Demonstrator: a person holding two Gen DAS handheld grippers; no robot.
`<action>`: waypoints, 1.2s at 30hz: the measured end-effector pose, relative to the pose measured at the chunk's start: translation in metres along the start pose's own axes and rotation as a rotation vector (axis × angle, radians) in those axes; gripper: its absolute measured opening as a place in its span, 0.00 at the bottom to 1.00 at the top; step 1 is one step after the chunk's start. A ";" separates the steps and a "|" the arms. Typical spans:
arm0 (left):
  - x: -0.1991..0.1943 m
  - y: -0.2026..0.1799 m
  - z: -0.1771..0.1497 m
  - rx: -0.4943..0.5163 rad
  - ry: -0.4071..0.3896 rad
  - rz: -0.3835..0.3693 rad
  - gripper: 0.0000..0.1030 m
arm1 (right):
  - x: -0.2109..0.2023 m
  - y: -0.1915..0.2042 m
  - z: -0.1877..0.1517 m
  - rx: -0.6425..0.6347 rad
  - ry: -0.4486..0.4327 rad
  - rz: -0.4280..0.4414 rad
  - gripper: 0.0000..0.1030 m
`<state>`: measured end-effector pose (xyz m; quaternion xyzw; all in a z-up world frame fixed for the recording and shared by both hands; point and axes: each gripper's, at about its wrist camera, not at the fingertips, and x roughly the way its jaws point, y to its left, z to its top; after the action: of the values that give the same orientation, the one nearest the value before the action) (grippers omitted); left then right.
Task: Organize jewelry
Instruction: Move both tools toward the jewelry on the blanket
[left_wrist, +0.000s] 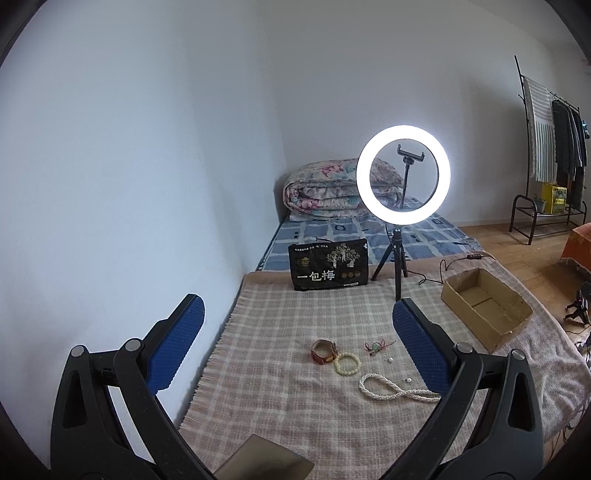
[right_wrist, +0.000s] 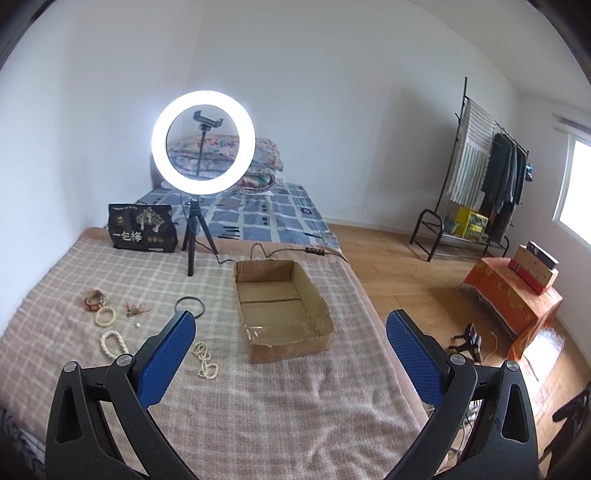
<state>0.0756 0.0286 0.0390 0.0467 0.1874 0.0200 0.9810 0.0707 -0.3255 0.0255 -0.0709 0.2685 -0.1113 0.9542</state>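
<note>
Jewelry lies on a plaid blanket (left_wrist: 280, 325): a red-brown watch (left_wrist: 324, 351), a cream bead bracelet (left_wrist: 347, 363), a red-green charm (left_wrist: 376, 346), a twisted pearl necklace (left_wrist: 391, 387) and small loose pearls (left_wrist: 388, 359). The right wrist view also shows a black ring (right_wrist: 189, 305) and a second pearl string (right_wrist: 205, 360). An empty cardboard box (right_wrist: 282, 306) stands to the right of them. My left gripper (left_wrist: 295, 325) is open and empty, above and short of the jewelry. My right gripper (right_wrist: 291, 336) is open and empty, near the box's front edge.
A lit ring light on a tripod (left_wrist: 403, 175) and a black printed bag (left_wrist: 330, 266) stand at the blanket's far edge, with a cable (right_wrist: 280, 251) behind the box. A folded quilt (left_wrist: 325, 188), clothes rack (right_wrist: 484, 173) and orange-covered stand (right_wrist: 517, 295) lie beyond.
</note>
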 end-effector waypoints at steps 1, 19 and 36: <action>0.003 0.003 0.005 0.003 -0.002 0.006 1.00 | 0.000 0.003 0.001 -0.006 -0.005 0.011 1.00; 0.107 0.000 -0.006 -0.063 0.171 -0.073 1.00 | 0.070 0.082 -0.019 -0.056 0.010 0.454 1.00; 0.237 0.011 -0.103 -0.191 0.494 -0.124 0.70 | 0.160 0.142 -0.090 -0.193 0.265 0.665 0.98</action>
<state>0.2580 0.0620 -0.1419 -0.0640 0.4208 -0.0116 0.9048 0.1808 -0.2352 -0.1582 -0.0546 0.4072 0.2223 0.8842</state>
